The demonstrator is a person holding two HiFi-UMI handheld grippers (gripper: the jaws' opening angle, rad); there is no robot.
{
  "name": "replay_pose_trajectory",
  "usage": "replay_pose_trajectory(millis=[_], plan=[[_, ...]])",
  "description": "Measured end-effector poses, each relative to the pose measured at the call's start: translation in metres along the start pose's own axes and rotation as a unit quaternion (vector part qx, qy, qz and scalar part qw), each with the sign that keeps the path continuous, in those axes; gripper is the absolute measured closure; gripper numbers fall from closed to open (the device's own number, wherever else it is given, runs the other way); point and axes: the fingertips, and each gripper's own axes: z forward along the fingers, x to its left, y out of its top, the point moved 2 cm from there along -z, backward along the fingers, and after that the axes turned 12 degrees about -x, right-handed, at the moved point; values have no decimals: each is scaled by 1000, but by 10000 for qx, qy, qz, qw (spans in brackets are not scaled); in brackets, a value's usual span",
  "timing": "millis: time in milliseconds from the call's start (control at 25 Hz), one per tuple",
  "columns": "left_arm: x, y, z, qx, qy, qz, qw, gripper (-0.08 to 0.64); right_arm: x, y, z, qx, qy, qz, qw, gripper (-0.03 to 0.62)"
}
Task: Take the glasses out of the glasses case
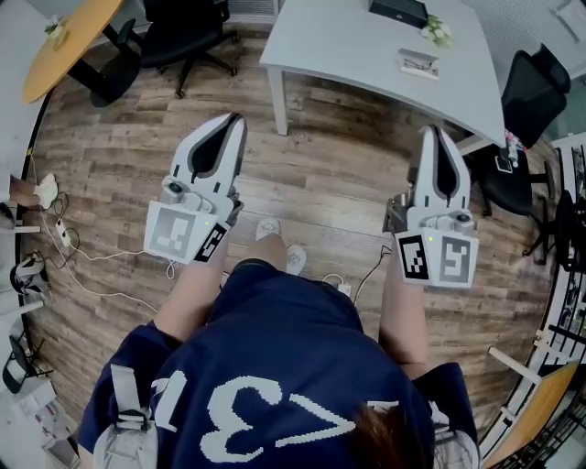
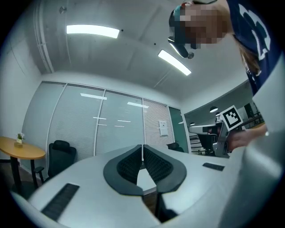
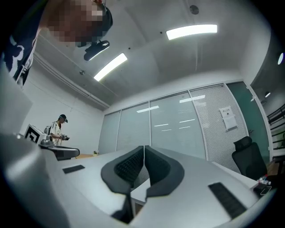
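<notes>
Pale grey, the desk (image 1: 348,41) stood well ahead of us across bare wooden floor (image 1: 311,192), and nothing on it was within reach. We held the left gripper (image 1: 234,121) and the right gripper (image 1: 430,136) out in front of the body, well apart, noses toward the desk. We judged this a carrying posture, not a working one. Each gripper's own view showed its ribbed pads pressed together at the tips with nothing between them, so both were closed and empty; that made sense while there was nothing to take. A dark flat box (image 1: 398,11) lay toward the desk's far edge, and a small pale item (image 1: 419,64) sat nearer the front edge, toward the right corner. One of them was probably the glasses case — too small for us to tell which, and no glasses could be made out. The task had not begun — we judged that reaching the desk came first.
</notes>
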Motion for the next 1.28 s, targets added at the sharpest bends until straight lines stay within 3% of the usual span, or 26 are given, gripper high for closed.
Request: replay_pose_trajectory(millis=[360, 880, 1280], plan=[[38, -24, 49, -99, -22, -91, 9999, 537, -18, -24, 49, 24, -22, 20, 10000, 565], [157, -73, 192, -256, -249, -222, 9991, 537, -53, -79, 213, -54, -98, -66, 9999, 565], [211, -108, 255, -153, -304, -312, 9989, 537, -77, -113, 280, 21, -234, -34, 9997, 566]])
